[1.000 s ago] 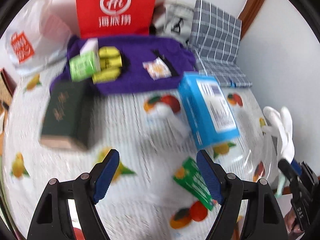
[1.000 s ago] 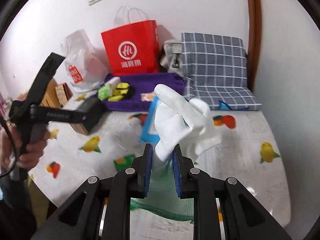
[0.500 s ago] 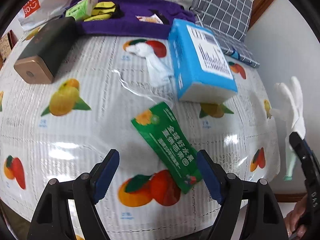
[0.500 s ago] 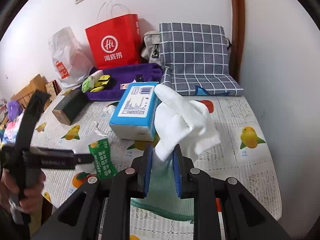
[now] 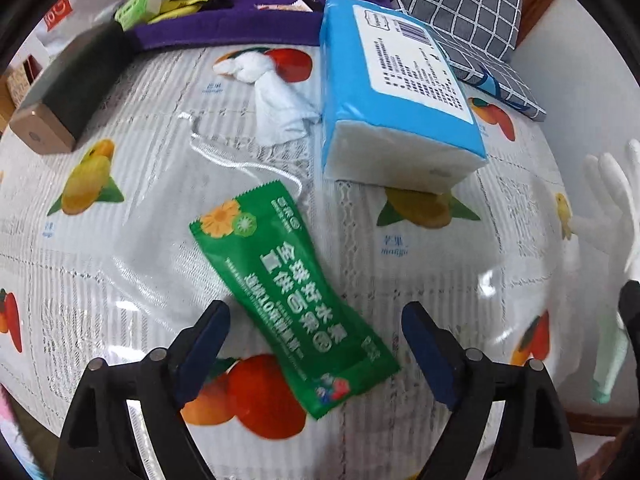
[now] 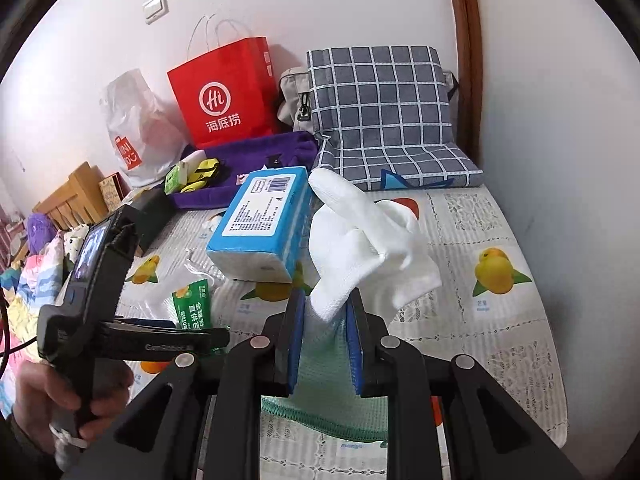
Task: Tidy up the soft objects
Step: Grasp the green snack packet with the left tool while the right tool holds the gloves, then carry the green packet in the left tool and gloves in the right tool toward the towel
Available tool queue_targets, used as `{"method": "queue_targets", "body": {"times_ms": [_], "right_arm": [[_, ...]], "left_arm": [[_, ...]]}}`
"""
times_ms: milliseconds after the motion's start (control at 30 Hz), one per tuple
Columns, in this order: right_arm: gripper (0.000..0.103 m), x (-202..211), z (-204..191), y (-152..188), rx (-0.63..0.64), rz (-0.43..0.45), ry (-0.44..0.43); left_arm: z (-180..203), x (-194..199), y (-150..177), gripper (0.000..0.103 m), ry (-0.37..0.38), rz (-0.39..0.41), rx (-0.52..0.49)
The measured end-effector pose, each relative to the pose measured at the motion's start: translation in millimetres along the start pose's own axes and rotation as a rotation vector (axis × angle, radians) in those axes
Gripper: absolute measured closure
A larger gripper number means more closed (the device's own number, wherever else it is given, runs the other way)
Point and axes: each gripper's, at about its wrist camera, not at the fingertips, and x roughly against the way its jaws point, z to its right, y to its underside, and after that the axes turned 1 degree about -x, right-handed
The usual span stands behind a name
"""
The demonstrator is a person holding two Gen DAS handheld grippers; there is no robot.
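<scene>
A green snack sachet (image 5: 288, 280) lies flat on the fruit-print tablecloth (image 5: 120, 264). My left gripper (image 5: 316, 316) hovers just over the sachet's lower half. Its jaws are opening, one fingertip on each side of the sachet, and neither touches it. My right gripper (image 6: 326, 304) is shut on a white glove (image 6: 360, 236) at its pale green cuff, and the glove's fingers stick up above the pads. The same glove (image 5: 616, 208) shows at the right edge of the left wrist view. A knotted white cloth (image 5: 276, 96) lies beside a blue tissue pack (image 5: 396, 92).
A dark box (image 5: 72, 84) lies at the left. At the back are a purple cloth (image 6: 256, 152) with small packets, a red paper bag (image 6: 228, 92), a white plastic bag (image 6: 136, 124) and a checked cushion (image 6: 380, 108). A hand (image 6: 52, 388) holds the left gripper.
The left gripper has sunk toward the table and closed in on the green sachet, and its jaws stand wider. The right gripper has shifted a little with the glove still clamped.
</scene>
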Motion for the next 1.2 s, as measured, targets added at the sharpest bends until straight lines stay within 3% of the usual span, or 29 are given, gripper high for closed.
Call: {"method": "queue_targets", "body": {"times_ms": [100, 167, 233, 300, 400, 467, 533, 600, 633, 667, 733, 1033, 1200], "right_arm": [[0.083, -3.9, 5.3, 1.9, -0.009, -0.005, -0.01], [0.083, -7.5, 8.2, 4.4, -0.017, -0.012, -0.015], [0.083, -11.3, 9.1, 6.7, -0.022, -0.021, -0.021], [0.083, -17.4, 7.2, 10.6, -0.017, -0.036, -0.04], [0.083, -26.3, 4.5, 14.4, -0.017, -0.057, -0.057], [0.083, -32.6, 0.7, 15.3, -0.011, -0.069, -0.066], [0.083, -36.7, -4.1, 14.9, -0.001, -0.076, -0.075], [0.083, -37.7, -9.3, 14.8, 0.013, -0.076, -0.083], [0.083, -37.7, -12.4, 15.0, 0.022, -0.076, -0.087], [0.083, -37.7, -15.1, 15.2, 0.029, -0.077, -0.091], [0.083, -38.2, -19.2, 15.7, 0.041, -0.081, -0.094], [0.083, -49.4, -45.2, 24.7, 0.081, -0.131, -0.118], [0.083, -59.4, -62.7, 38.6, 0.1, -0.185, -0.128]], "left_arm": [[7.7, -2.5, -0.5, 0.018, -0.042, 0.055, -0.053], [12.3, 1.3, 0.3, 0.055, -0.115, 0.082, -0.127], [9.4, 3.7, -4.2, 0.062, -0.081, 0.059, -0.141], [-2.5, 6.9, -5.8, 0.062, -0.031, 0.038, -0.119], [-12.2, 7.0, -4.5, 0.059, -0.014, 0.027, -0.098], [-10.4, 5.6, -3.5, 0.04, 0.023, 0.044, -0.093], [-5.2, 4.2, -0.9, 0.039, -0.013, 0.076, -0.112], [4.2, 3.0, 2.4, 0.047, -0.076, 0.111, -0.15], [4.9, 3.4, 2.2, 0.065, -0.095, 0.129, -0.171], [3.0, 4.8, 0.8, 0.073, -0.078, 0.132, -0.179], [-7.8, 8.9, -2.9, 0.08, -0.014, 0.108, -0.144], [-60.7, 37.7, 4.4, 0.081, 0.09, 0.114, -0.087], [-94.2, 52.0, 10.0, 0.081, 0.105, 0.145, -0.027]]}}
